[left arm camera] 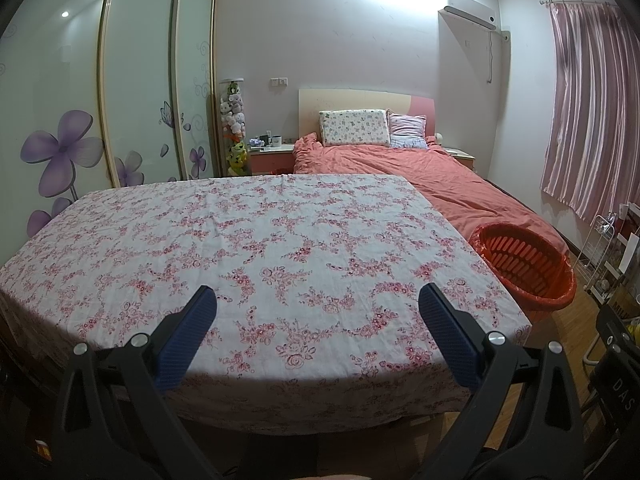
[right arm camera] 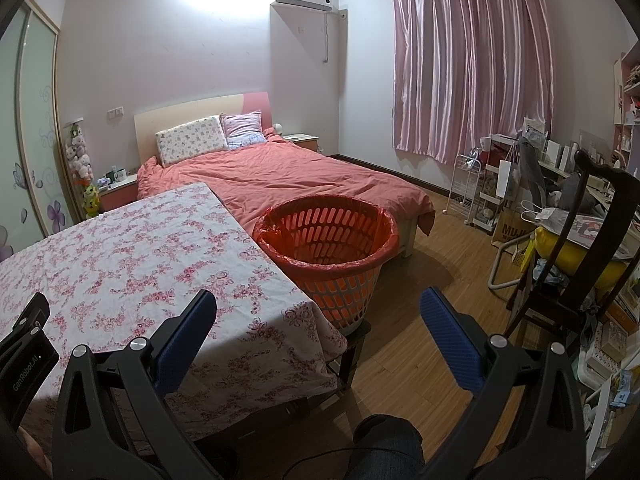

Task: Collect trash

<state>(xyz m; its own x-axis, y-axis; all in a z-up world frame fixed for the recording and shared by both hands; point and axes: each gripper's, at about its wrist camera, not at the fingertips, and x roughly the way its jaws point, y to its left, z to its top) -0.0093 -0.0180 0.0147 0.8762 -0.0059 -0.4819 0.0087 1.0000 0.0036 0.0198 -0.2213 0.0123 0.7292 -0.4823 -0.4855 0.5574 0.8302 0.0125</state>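
An orange slatted basket (right arm camera: pixel 326 240) lined with a red bag stands on the floor at the table's right side, between table and bed; it also shows in the left wrist view as the basket (left arm camera: pixel 524 266). The table (left arm camera: pixel 256 240) wears a white cloth with pink flowers, and I see no trash on it. My left gripper (left arm camera: pixel 316 300) hovers open over the table's near edge, blue pads wide apart, nothing between them. My right gripper (right arm camera: pixel 318 304) is open too, held above the table's right corner and the basket. The table (right arm camera: pixel 120 256) fills the left of that view.
A bed (right arm camera: pixel 304 176) with a coral duvet lies behind the basket. A dark chair (right arm camera: pixel 576 248) and cluttered shelves (right arm camera: pixel 508 184) crowd the right. Bare wood floor (right arm camera: pixel 424 280) lies between basket and chair. A wardrobe (left arm camera: pixel 132 80) stands left. A person's knee (right arm camera: pixel 384 448) shows below.
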